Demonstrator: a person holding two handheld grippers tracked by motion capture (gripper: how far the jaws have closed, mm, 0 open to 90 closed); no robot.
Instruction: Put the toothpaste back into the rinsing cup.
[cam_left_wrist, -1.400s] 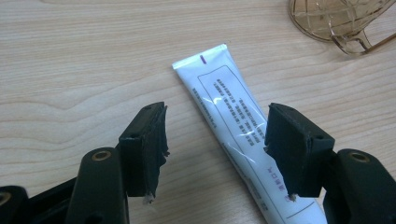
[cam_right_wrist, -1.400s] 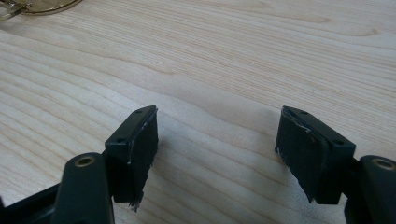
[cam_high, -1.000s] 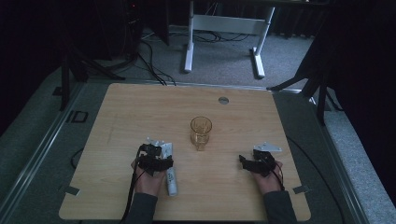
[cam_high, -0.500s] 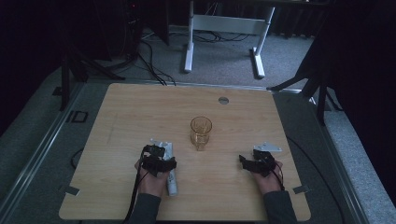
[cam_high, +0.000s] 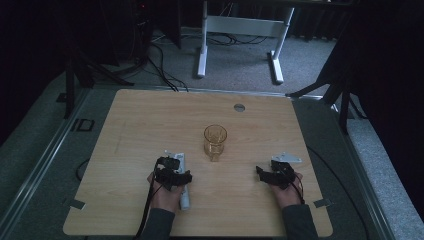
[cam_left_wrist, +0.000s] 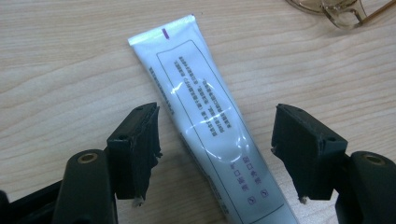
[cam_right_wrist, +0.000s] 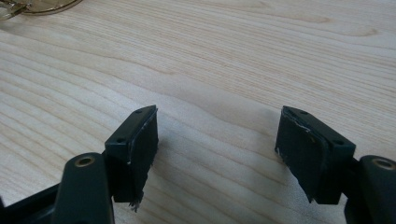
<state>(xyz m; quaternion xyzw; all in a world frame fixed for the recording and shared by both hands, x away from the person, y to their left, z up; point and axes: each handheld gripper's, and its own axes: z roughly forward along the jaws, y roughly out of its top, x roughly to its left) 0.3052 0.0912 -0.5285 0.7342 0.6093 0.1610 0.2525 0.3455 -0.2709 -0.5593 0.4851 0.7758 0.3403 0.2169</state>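
White plastic tube (cam_left_wrist: 210, 126) lay near the tabletop's front edge between the left gripper (cam_left_wrist: 215, 154), whose jaws had just been opening wide, untouched. Right gripper (cam_right_wrist: 215, 154) gaped empty. Next, I'd judge: close squarely on the tube.

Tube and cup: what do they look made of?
Tube: likely soft plastic or laminate, glossy white; it shows glare streaks and a flat crimped end. Cup: clear amber-tinted glass or hard plastic; the table, pale wood-grain, shows through it.

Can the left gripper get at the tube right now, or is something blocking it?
Probably yes. The left gripper has just been opening its jaws, and the white tube lies flat on the table between them, untouched by either pad. Nothing lies on or against it; the glass stands well apart.
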